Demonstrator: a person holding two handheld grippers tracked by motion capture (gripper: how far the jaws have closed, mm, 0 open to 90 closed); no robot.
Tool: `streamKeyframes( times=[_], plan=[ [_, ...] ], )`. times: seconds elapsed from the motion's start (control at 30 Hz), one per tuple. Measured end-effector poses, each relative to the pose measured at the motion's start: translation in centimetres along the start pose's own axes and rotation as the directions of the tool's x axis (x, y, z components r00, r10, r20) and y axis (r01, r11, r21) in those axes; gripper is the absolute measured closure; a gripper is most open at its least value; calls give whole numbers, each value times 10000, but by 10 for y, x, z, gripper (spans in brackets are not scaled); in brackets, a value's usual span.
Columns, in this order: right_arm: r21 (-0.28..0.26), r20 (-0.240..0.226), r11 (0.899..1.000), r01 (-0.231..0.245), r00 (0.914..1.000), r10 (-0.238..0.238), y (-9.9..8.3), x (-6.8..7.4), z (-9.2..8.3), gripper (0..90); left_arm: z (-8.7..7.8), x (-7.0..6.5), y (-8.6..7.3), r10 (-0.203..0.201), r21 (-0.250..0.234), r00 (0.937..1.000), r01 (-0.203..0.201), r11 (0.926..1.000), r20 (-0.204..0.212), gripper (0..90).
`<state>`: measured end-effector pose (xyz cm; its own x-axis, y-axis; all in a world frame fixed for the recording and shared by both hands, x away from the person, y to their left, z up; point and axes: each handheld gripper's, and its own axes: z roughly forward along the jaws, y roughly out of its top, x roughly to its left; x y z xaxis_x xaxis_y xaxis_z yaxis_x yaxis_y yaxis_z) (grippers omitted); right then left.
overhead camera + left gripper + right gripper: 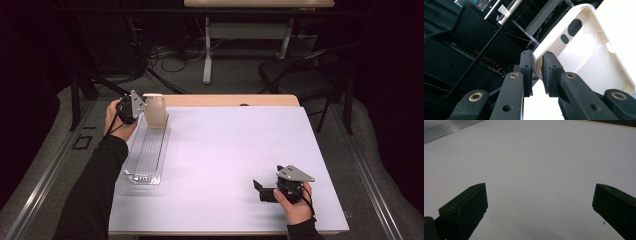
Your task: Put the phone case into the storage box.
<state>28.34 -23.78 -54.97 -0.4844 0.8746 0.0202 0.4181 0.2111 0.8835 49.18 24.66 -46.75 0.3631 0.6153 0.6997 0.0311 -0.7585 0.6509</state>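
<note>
Left claw (142, 107) pinching cream phone case (155, 111) by rim, jaws clamped tight on edge. Case held upright over far end of clear ribbed tray (146, 152), at left side of white surface (235, 165); can't tell if it touches tray. Left gripper view: inside of case (586, 50) faces camera, camera cutouts visible. Right claw (260, 189) spread wide, nothing in it, low over near right part of surface.
</note>
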Motion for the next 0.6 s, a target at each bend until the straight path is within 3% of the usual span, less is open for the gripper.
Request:
streamKeyframes(
  times=[0.1, 0.6],
  plan=[
    [2, -12, 10000, -27, 10000, 27, 0, 0, 0, 0, 0, 1, -2, 80, 138, 10000, -79, 9999, -24, 797],
    [29, -50, 10000, -18, 10000, 18, 0, 1, 0, 0, 3, 4, -2, -309, 336, 9995, 308, 9990, 7, 783]
  ],
)
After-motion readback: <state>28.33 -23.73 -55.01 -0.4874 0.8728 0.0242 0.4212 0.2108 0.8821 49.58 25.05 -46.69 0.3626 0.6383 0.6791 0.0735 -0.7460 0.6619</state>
